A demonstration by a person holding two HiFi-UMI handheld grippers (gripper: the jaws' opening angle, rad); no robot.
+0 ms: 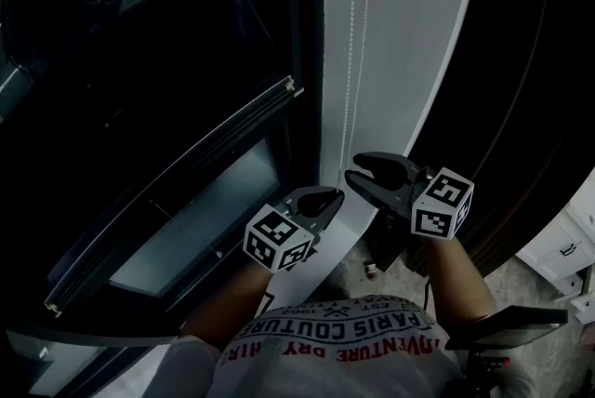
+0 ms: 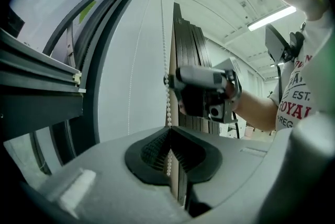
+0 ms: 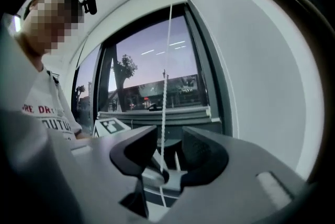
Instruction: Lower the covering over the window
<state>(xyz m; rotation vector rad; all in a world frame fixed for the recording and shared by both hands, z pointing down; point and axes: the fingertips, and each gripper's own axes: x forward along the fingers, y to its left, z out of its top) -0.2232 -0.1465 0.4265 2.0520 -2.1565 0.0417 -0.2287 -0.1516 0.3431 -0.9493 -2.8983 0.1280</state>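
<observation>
A white bead chain (image 1: 351, 61) hangs down the white wall strip beside the dark window (image 1: 139, 61). The blind's bottom rail (image 1: 177, 192) runs slantwise across the glass, with pane showing below it. My left gripper (image 1: 321, 198) is shut on the bead chain (image 2: 167, 102), which passes between its closed pads (image 2: 168, 139). Just above it on the same chain is my right gripper (image 1: 367, 171). Its jaws stand apart (image 3: 164, 147) with the chain (image 3: 166, 76) running free between them, touching neither pad. The rail (image 3: 157, 113) lies behind the chain.
The window frame (image 1: 302, 33) stands left of the white strip (image 1: 400, 33). A dark slatted panel (image 1: 521, 61) is to the right, with a white cabinet (image 1: 567, 247) on the floor at the lower right. The person's arms and shirt fill the bottom.
</observation>
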